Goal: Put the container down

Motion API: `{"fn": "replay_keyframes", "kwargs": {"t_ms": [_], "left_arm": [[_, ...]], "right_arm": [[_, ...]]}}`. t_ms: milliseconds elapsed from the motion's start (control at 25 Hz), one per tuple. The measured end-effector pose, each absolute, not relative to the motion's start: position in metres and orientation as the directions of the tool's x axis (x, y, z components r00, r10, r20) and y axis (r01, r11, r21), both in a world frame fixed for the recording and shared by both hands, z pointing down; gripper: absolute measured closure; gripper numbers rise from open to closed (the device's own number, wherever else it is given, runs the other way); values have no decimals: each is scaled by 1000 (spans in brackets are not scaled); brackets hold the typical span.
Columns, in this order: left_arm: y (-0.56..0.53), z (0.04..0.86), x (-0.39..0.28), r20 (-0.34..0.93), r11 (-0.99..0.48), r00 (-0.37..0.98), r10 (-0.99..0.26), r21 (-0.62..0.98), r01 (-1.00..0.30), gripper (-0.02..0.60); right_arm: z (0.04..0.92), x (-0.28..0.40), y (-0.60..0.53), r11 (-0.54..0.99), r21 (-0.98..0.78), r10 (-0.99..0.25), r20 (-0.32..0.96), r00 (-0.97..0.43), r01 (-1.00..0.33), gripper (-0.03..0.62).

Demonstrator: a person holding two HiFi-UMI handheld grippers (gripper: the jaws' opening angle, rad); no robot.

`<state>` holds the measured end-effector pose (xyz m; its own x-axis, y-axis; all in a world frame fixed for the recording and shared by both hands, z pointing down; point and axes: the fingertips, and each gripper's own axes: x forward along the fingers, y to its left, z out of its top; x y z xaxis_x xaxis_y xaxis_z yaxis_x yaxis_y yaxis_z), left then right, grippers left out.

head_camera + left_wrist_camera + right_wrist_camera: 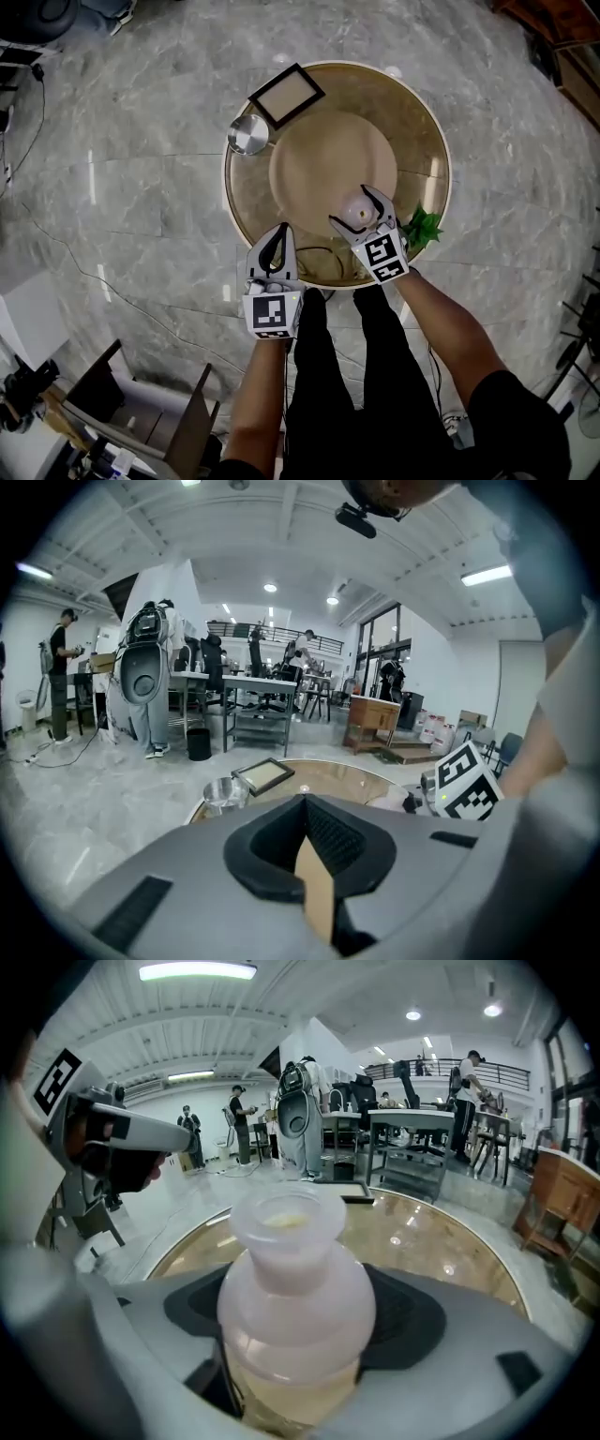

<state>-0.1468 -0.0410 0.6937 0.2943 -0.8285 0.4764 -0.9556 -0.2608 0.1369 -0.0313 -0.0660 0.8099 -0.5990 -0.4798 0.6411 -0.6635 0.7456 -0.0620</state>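
Round table (412,131), frame (287,95), metal bowl (248,135)

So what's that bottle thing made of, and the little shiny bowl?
The container looks like frosted, half see-through plastic: its walls are milky and something pale yellowish shows through them. The bowl is probably polished metal: it is silvery with bright, mirror-like glints.

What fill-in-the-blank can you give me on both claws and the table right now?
The right claw is shut on the ____.
The left claw is ____, with nothing in it.
Next to the picture frame stands a metal ____.
Missing: container; shut; bowl.
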Motion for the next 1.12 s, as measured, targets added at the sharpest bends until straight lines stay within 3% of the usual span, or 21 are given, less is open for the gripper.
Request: {"fn": "replay_keyframes", "kwargs": {"t_ms": [440, 800, 1120], "left_arm": [[-53, 710, -144, 494, -308, 320, -808, 107, -945, 588], [-55, 711, -149, 493, -294, 313, -812, 118, -949, 588], [-50, 682, -156, 489, -302, 313, -814, 104, -948, 588]], "right_arm": [[865, -30, -67, 723, -55, -440, 732, -520, -689, 192], [868, -33, -63, 709, -71, -454, 716, -531, -701, 174], [783, -28, -50, 701, -101, -516, 610, -601, -705, 154]]}}
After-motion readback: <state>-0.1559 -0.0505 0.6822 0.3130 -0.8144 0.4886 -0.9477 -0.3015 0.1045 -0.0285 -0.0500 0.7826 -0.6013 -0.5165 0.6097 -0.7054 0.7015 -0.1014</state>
